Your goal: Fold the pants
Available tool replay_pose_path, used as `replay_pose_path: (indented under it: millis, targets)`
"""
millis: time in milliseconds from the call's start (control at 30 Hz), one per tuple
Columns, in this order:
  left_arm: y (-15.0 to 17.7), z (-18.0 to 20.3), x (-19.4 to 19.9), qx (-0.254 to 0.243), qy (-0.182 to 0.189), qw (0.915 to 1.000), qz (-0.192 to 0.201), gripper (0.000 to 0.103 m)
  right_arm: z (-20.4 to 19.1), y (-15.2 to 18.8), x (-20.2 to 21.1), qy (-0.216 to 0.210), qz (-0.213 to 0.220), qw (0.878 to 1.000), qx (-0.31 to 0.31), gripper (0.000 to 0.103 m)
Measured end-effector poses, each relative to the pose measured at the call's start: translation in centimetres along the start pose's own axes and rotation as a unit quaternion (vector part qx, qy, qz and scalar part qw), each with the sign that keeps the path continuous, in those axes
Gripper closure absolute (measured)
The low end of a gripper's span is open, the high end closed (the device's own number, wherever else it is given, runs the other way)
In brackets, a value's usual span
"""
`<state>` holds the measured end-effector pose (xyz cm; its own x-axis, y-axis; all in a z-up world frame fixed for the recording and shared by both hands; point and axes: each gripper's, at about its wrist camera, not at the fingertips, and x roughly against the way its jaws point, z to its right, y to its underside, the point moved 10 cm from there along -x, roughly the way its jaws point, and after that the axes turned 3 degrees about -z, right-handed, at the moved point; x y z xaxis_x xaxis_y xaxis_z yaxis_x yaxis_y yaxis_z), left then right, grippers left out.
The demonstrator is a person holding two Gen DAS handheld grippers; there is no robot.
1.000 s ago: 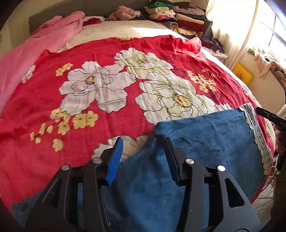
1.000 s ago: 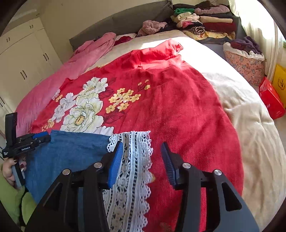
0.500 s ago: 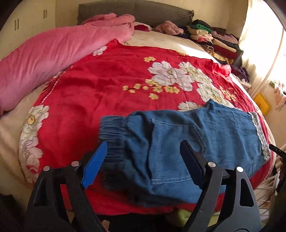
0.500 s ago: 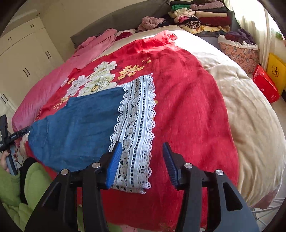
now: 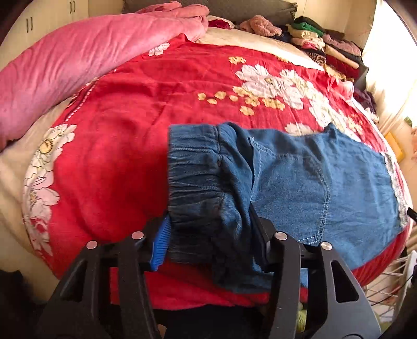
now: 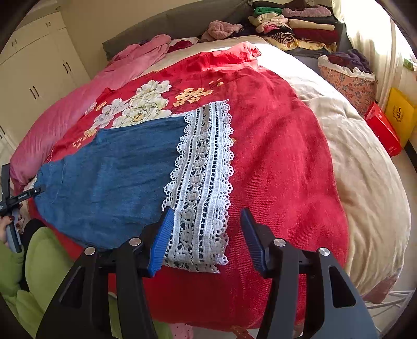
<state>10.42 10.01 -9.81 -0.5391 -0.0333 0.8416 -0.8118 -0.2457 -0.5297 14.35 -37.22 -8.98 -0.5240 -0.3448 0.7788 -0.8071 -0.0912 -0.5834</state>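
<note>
Half a second ago the left gripper (image 5: pixel 208 240) hovered with its jaws spread above the elastic waistband (image 5: pixel 194 177); now the waistband end is bunched up between those jaws, which pinch the dark gathered denim near the bed's front edge. The blue fingertip pad (image 5: pixel 160 245) shows on one side of the wad, while the other finger is mostly hidden behind the cloth. The right gripper (image 6: pixel 206 240) has moved a little closer to the lace hem (image 6: pixel 202 182) since the earlier frame, but its jaws are spread as before, one pad at the lace's near edge and the other over bare blanket, gripping nothing.

The denim pants (image 6: pixel 112 180) lie flat across the near part of a red floral blanket (image 5: pixel 125 156), waistband toward the left gripper, white lace cuff toward the right one, a stitched back pocket (image 5: pixel 294 193) facing up.

The blanket covers a bed with a cream quilt (image 6: pixel 365 182) beneath it. A pink comforter (image 5: pixel 65 70) is heaped along the far left side. Folded clothes (image 6: pixel 294 28) are stacked at the head of the bed beside a grey headboard (image 6: pixel 177 23). White wardrobe doors (image 6: pixel 36 75) stand to the left. On the floor at the right sit a floral basket (image 6: pixel 346 86) of laundry, a red box (image 6: pixel 383 130) and a yellow box (image 6: pixel 400 114), near a sunlit curtain (image 6: pixel 365 28).
</note>
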Motion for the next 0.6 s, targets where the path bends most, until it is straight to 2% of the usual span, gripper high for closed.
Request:
replay_pose_path:
  millis: [200,300,467,600]
  targets:
    - [-0.2,-0.9,0.0,-0.001,-0.014,0.9999,0.001,0.058,-2.6,-0.7,1.2,-0.011,0.026,0.999,0.034,0.051]
    - [-0.1,-1.7,0.0,0.007,-0.017,0.9998,-0.002,0.054,-4.5,-0.5,0.5,-0.027,0.023,0.998,0.061,0.051]
    - [0.2,-2.1,0.0,0.012,-0.021,0.9997,-0.005,0.047,-3.8,2.2,-2.8,0.000,-0.053,0.996,0.067,0.053]
    - [-0.2,-1.7,0.9,0.009,-0.028,0.9996,0.004,0.047,-3.6,2.9,-2.6,-0.004,-0.050,0.997,0.065,0.053]
